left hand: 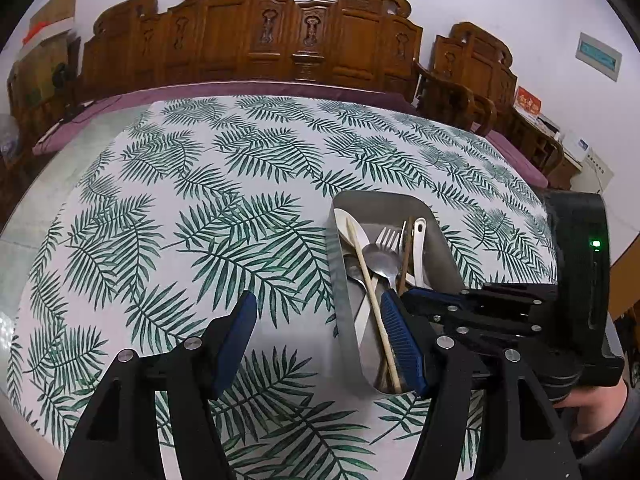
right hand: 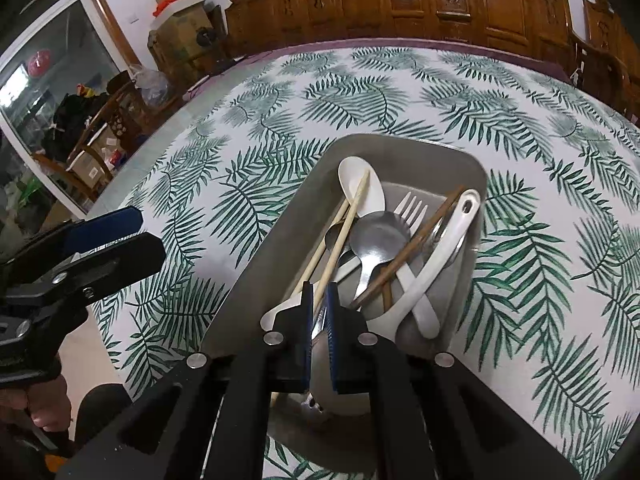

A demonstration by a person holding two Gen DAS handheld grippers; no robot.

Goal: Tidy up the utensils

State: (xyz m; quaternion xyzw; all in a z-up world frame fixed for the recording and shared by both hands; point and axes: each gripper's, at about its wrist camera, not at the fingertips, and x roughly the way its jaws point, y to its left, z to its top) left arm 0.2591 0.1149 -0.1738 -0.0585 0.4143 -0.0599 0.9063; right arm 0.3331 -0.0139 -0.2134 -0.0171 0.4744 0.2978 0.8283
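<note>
Right gripper [right hand: 318,300] fingers pinch a chopstick [right hand: 347,224] over tray [right hand: 256,264].

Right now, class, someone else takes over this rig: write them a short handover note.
Left gripper: open, empty, hovering beside the tray.
Right gripper: nearly shut at the tray's near end, around the chopsticks; firm grip unclear.
Tray holds white spoon, fork, metal spoon, brown chopsticks, all jumbled.
Done: utensils gathered in tray.
Left: sorting them.

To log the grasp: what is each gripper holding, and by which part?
Left gripper: nothing. Right gripper: apparently the light chopstick, by its near end.
</note>
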